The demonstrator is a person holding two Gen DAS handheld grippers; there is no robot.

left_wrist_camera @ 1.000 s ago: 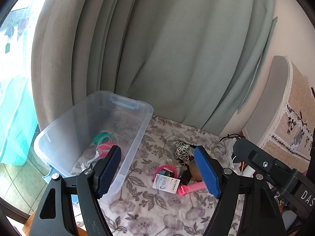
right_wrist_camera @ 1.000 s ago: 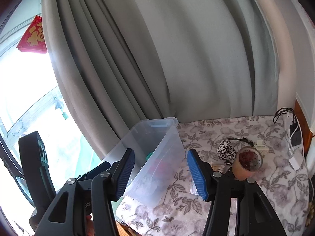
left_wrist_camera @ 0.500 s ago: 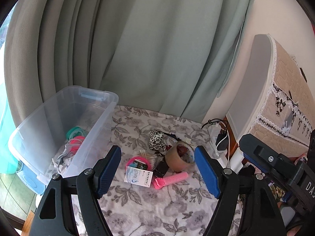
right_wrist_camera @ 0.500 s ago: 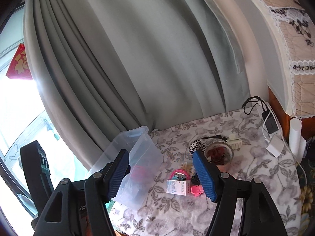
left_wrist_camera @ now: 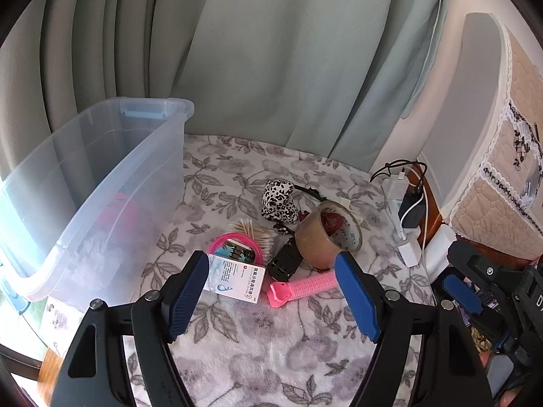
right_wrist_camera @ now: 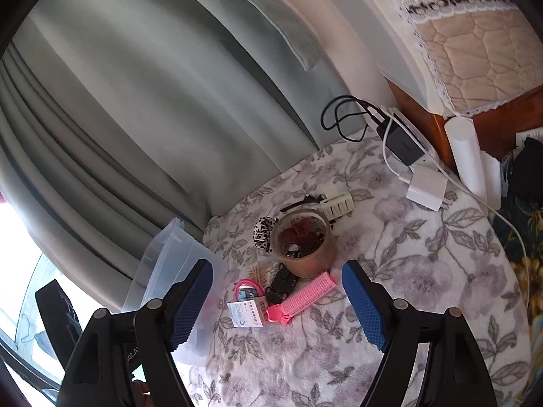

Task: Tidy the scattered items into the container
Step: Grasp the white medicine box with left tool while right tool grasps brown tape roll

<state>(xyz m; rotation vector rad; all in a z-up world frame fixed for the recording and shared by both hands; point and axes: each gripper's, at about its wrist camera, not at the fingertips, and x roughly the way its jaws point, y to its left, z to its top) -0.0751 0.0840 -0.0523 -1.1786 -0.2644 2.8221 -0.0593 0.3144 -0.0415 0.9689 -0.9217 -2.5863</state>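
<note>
On the floral blanket (left_wrist_camera: 271, 346) lies a small heap: a brown tape roll (left_wrist_camera: 327, 235), a leopard scrunchie (left_wrist_camera: 278, 198), cotton swabs (left_wrist_camera: 251, 229), a pink band (left_wrist_camera: 236, 247), a white box (left_wrist_camera: 236, 278), a black clip (left_wrist_camera: 285, 263) and a pink hair roller (left_wrist_camera: 302, 290). A clear plastic bin (left_wrist_camera: 101, 183) stands left of them with pink things inside. My left gripper (left_wrist_camera: 269, 259) hangs open above the heap's near side, holding nothing. My right gripper (right_wrist_camera: 276, 268) hovers over the same heap, with the tape roll (right_wrist_camera: 303, 247) just beyond; its jaws are opening and nothing is between them.
A power strip with chargers and cables (right_wrist_camera: 400, 142) lies at the blanket's far right, beside a white cylinder (right_wrist_camera: 463, 152) and a wooden bed frame with a quilted headboard (left_wrist_camera: 502, 156). Grey-green curtains (left_wrist_camera: 271, 51) close off the back. A white clip (right_wrist_camera: 337, 201) lies behind the tape roll.
Both grippers have sunk toward the heap, which now looks larger and nearer. The bin has slid to the left of both views. The right gripper has rolled and its jaws have spread wider.
</note>
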